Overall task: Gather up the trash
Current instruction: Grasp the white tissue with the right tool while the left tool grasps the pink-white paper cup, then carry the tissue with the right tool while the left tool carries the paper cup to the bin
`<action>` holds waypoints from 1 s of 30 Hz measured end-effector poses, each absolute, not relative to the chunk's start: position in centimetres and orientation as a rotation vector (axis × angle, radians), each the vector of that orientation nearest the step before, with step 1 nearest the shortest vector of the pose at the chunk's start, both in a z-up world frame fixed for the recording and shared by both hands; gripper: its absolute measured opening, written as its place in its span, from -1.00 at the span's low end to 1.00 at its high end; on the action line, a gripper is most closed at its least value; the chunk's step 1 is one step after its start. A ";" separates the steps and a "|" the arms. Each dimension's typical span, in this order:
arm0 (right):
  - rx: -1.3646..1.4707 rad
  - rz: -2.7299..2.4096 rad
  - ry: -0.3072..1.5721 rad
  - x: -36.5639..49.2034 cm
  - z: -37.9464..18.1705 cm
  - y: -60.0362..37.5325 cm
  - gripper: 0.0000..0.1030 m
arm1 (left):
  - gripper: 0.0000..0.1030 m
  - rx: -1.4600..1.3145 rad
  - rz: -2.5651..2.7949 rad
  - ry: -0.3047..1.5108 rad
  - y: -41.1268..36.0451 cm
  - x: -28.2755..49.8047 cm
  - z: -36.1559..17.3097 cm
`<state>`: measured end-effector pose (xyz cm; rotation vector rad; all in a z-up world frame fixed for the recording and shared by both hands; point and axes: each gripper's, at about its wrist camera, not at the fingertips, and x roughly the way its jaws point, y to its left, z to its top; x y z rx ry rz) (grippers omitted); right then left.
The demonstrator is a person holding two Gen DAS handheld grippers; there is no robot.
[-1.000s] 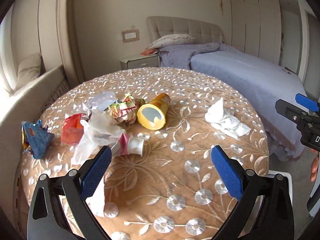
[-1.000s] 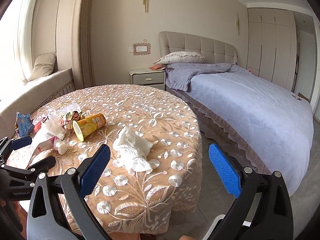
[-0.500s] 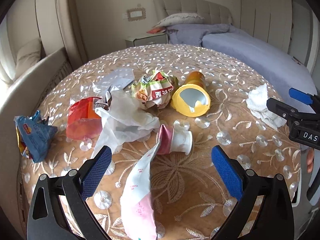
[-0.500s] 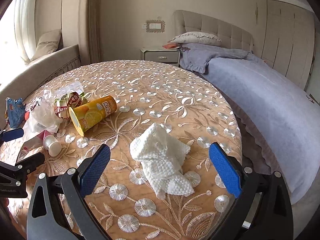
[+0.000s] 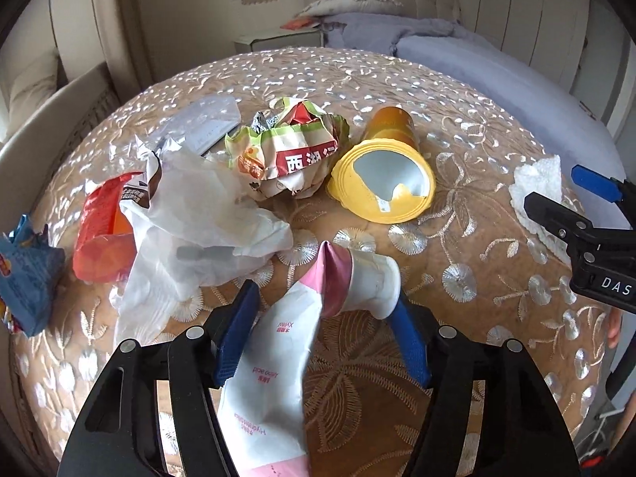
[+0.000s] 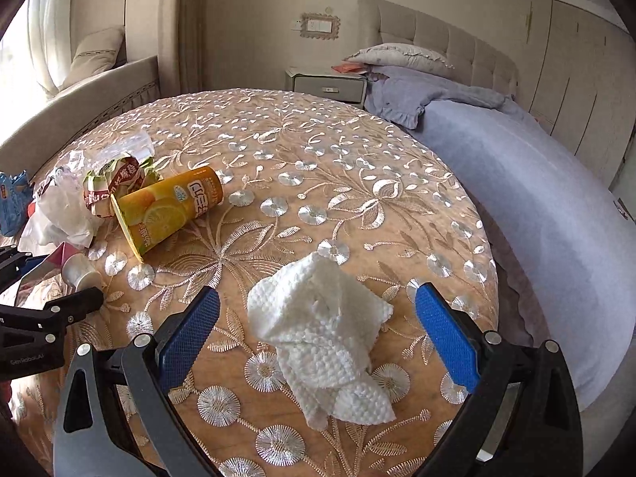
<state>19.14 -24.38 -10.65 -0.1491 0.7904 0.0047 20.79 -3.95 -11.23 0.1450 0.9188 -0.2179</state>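
In the left wrist view, your left gripper (image 5: 318, 330) had just been closing its jaws around the pink-and-white tube (image 5: 274, 361), which lay between them at about 6 o'clock on the surface (image 5: 457, 262). The blue pads stood close on both sides of the tube, near its white cap, but I could not tell if they already pressed it, so I judged the jaws as half closed and not yet pinching. To do this step well, you should close lower on the flat body, not on the round cap, because the cap may slip out. I counted here one tube, one white plastic bag (image 5: 198, 214) at 9 o'clock, one red wrapper (image 5: 99, 234), one blue packet (image 5: 28, 274), one crumpled noodle wrapper (image 5: 290, 155) at 12 o'clock and one yellow cup (image 5: 383, 183) on its side at 1 o'clock.

In the right wrist view, your right gripper (image 6: 314, 338) held its jaws spread wide, with one white paper towel (image 6: 322, 334) between them and untouched. You should come down over its thick middle before closing.
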 end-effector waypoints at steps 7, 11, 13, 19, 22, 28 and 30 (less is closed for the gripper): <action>-0.111 0.027 0.847 19.0 -12.4 -24.9 -0.40 | -0.26 0.191 -0.216 0.853 -4.7 19.4 -10.2; -0.096 0.032 0.786 17.4 -10.7 -25.1 -0.45 | -0.27 0.144 -0.247 0.844 -4.3 18.3 -9.6; -0.098 0.030 0.755 16.5 -9.6 -25.1 -0.45 | -0.27 0.129 -0.261 0.829 -4.1 17.7 -9.0; -0.097 0.033 0.678 13.7 -6.8 -24.9 -0.45 | -0.27 0.080 -0.311 0.764 -4.0 15.3 -6.4; -0.091 0.036 0.640 12.1 -5.6 -25.0 -0.45 | -0.27 0.072 -0.337 0.734 -4.2 13.9 -5.1; -0.091 0.015 0.576 8.9 -3.5 -25.7 -0.45 | -0.27 0.076 -0.391 0.682 -5.7 11.0 -3.5; -0.089 0.002 0.559 7.8 -2.9 -26.1 -0.45 | -0.27 0.082 -0.413 0.672 -6.6 10.1 -3.3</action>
